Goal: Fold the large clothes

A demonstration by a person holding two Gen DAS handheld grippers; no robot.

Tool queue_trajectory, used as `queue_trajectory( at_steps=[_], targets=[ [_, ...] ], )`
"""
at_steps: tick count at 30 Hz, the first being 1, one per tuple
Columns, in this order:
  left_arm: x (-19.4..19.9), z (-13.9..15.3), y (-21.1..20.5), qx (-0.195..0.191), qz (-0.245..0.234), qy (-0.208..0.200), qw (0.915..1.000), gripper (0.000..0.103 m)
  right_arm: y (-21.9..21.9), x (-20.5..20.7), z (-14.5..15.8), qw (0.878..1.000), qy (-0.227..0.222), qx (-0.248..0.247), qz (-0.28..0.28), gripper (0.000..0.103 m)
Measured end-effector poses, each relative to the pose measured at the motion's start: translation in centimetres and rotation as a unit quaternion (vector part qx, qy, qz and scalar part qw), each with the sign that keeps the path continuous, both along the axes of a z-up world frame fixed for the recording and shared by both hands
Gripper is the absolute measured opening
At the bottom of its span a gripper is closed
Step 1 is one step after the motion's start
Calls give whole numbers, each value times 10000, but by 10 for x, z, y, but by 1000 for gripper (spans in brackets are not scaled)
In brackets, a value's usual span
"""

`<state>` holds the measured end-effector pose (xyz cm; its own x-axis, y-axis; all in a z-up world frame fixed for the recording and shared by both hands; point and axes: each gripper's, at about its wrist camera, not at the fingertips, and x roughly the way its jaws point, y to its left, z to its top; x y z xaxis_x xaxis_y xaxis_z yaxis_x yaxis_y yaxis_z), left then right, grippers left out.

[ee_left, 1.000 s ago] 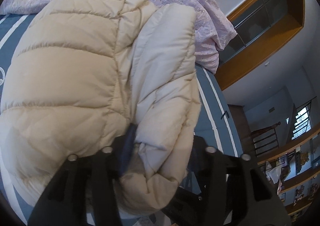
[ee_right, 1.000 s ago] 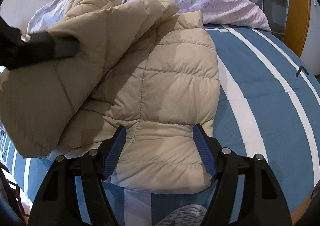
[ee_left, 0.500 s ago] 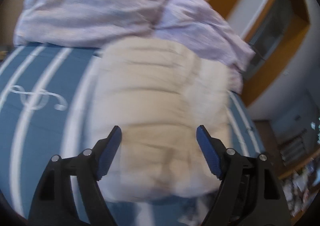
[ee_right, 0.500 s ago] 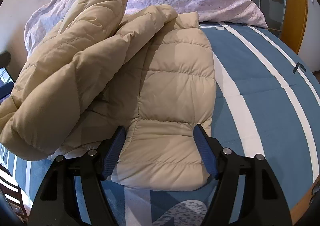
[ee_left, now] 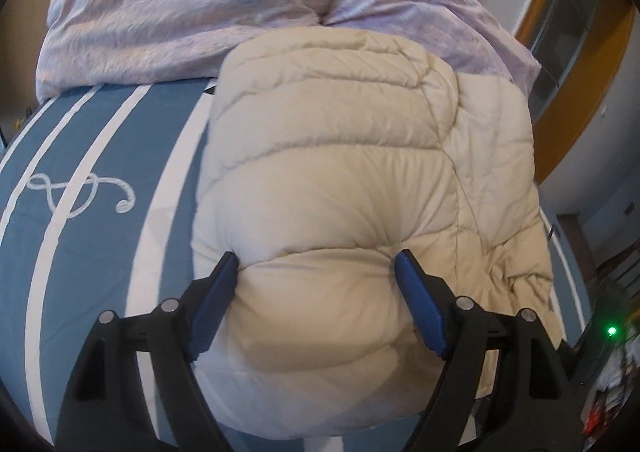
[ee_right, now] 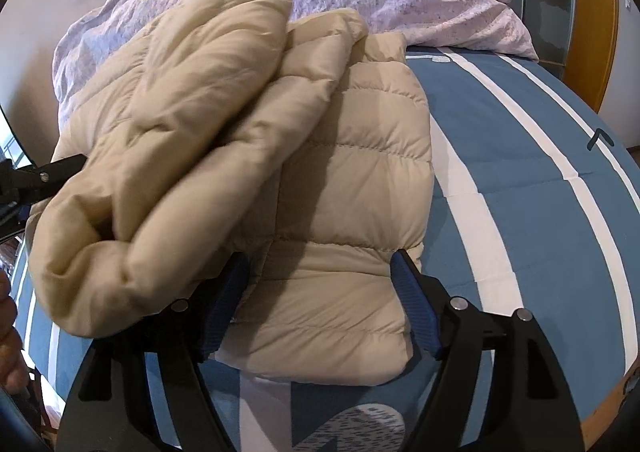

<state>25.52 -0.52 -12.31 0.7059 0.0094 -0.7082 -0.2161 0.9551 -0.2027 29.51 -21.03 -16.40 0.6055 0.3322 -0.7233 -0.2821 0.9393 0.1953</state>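
Released since the earlier view: beige puffer jacket [ee_left: 352, 180], dropped from left claw [ee_left: 316, 272] onto striped blue bed [ee_left: 100, 236]. Left claw now spread wide, tips pressed into the near folded edge, padding bulging between. Right claw [ee_right: 320, 272] opening, jacket hem between its blue pads [ee_right: 416, 312], folded upper layer draped over its left side. Lilac duvet [ee_left: 180, 12] bunched beyond.

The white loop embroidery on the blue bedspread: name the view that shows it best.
Left wrist view: the loop embroidery lies whole and unobstructed left of the jacket. The right wrist view does not show it.
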Motion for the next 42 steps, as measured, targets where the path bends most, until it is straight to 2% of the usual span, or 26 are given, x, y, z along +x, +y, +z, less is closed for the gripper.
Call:
queue_trajectory(
  at_steps=[6, 18, 22, 25, 26, 27, 30, 36, 42],
  targets=[
    [8, -8, -11, 82, -73, 34, 9999, 80, -10, 4, -5, 9999, 86, 81, -61, 90],
    [17, -20, -22, 265, -240, 79, 9993, 81, -21, 5, -3, 9996, 141, 223, -51, 89],
    [18, -24, -22, 322, -308, 102, 9990, 81, -40, 6, 8, 9991, -11, 146, -388, 89],
    [18, -26, -20, 267, -320, 96, 9991, 81, -60, 7, 24, 9971, -181, 213, -705, 73],
    [18, -26, -20, 261, -319, 98, 9991, 81, -64, 8, 29, 9968, -222, 264, -724, 64],
    [19, -26, -21, 264, -318, 100, 9991, 82, -66, 8, 35, 9965, -273, 349, -703, 55],
    [20, -27, -23, 307, -324, 100, 9990, 82, -61, 10, 56, 9959, -430, 628, -493, 39],
    [22, -27, -26, 363, -359, 114, 9986, 82, -24, 14, 78, 9931, -646, 968, 134, 26],
    [22, -27, -27, 383, -376, 129, 9985, 82, -6, 27, 96, 9900, -902, 1049, 268, 26]
  ],
)
